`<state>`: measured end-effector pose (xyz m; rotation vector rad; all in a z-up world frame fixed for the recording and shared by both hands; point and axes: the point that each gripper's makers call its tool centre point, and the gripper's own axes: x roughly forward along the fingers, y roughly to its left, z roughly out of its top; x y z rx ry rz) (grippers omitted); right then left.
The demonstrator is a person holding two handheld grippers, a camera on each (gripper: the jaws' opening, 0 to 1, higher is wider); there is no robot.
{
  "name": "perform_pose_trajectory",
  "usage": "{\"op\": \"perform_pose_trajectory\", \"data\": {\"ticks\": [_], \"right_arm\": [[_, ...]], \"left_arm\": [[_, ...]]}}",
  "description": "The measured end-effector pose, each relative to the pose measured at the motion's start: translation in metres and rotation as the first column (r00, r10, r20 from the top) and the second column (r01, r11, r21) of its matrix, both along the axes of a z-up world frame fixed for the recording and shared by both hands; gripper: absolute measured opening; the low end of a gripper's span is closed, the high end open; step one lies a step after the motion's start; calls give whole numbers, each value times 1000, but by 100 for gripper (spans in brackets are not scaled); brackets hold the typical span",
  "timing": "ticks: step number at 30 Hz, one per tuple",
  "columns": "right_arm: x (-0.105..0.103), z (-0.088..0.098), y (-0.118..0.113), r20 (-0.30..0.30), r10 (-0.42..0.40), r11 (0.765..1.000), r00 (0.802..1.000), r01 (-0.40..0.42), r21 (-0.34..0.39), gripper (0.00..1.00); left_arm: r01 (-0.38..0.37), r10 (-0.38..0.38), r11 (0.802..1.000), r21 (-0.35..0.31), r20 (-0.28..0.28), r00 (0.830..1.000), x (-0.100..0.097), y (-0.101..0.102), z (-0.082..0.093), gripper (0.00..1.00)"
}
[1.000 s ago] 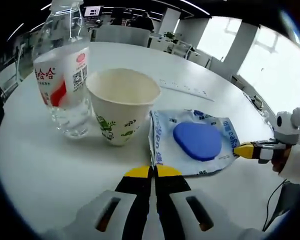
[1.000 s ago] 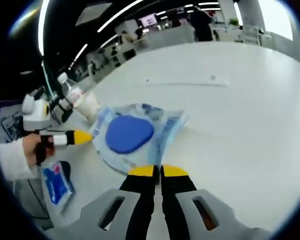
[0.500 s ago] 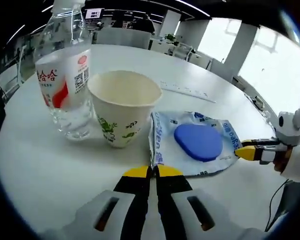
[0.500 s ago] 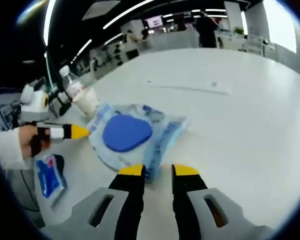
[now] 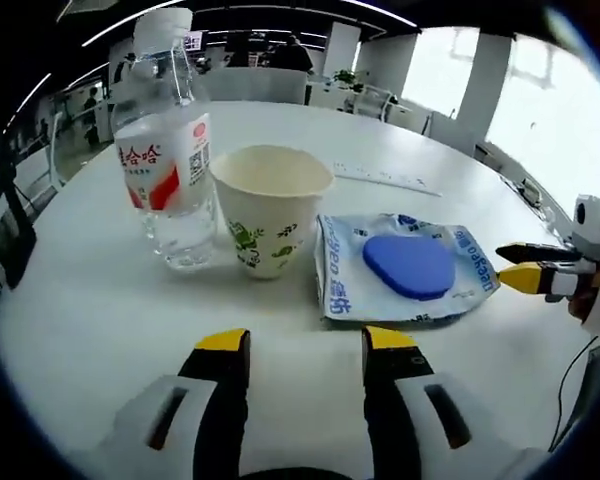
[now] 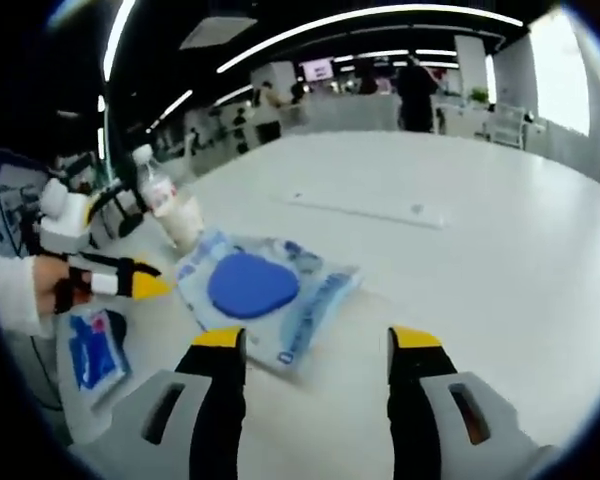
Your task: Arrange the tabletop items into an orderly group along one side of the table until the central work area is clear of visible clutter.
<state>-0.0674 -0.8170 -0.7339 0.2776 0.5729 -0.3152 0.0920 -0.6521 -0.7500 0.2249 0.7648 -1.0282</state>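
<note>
At six o'clock in the left gripper view, the left gripper (image 5: 305, 345) has its yellow-tipped jaws spread wide over bare table, holding nothing; half a second ago they were pressed together on the near edge of the pouch. The right gripper (image 6: 318, 340) has likewise let go and opened further, empty. So the flat blue-and-white plastic pouch with a blue pad inside (image 5: 408, 270) has just been released by both and lies flat at one o'clock, beyond the jaws. That placement step looks finished to me.

Just left of the pouch, at twelve o'clock, stands the white paper cup with green leaf print (image 5: 270, 220), upright and empty, close beside the pouch's edge. At eleven o'clock, just beside the cup, stands the clear plastic water bottle with a red-and-white label (image 5: 170, 165). These three form a tidy row.

Farther off, a long clear ruler (image 5: 385, 178) lies alone on the round white table (image 5: 80, 300), probably the next thing to gather; nothing blocks the way to it.
</note>
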Motion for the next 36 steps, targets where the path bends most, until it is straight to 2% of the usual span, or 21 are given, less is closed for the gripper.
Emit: {"op": "perform_pose_trajectory", "data": {"ticks": [2,4,10,14,19,22,25,31,36], "right_arm": [[-4,4,-1,8,-5,1000,1000,5,-8,61],[-9,11,-1,21,-10,1000,1000,10,-18,63],[-22,43,1,130,-76,997,989,77,3,63],[-32,65,10,194,-86,996,977,84,22,62],[-50,78,26,215,-79,997,973,73,36,59],[-66,85,37,242,-91,995,966,79,61,59],[-82,90,45,251,-112,992,961,92,89,58],[-108,106,44,295,-154,985,943,124,118,58],[-124,105,45,303,-187,977,934,147,152,56]], "left_arm": [[0,0,1000,-18,5,1000,-1,1,8,47],[20,-19,999,-27,41,999,-1,0,19,47],[80,-68,993,-87,131,989,-7,-4,60,49],[84,-66,989,-119,149,987,-15,3,81,50],[94,-74,989,-115,169,983,-27,19,91,49],[86,-65,988,-125,166,984,-39,36,98,49],[80,-60,991,-109,179,982,-47,56,100,49],[56,-49,998,-34,165,985,-57,102,82,48],[0,2,1000,-13,137,991,-60,129,73,48]]}}
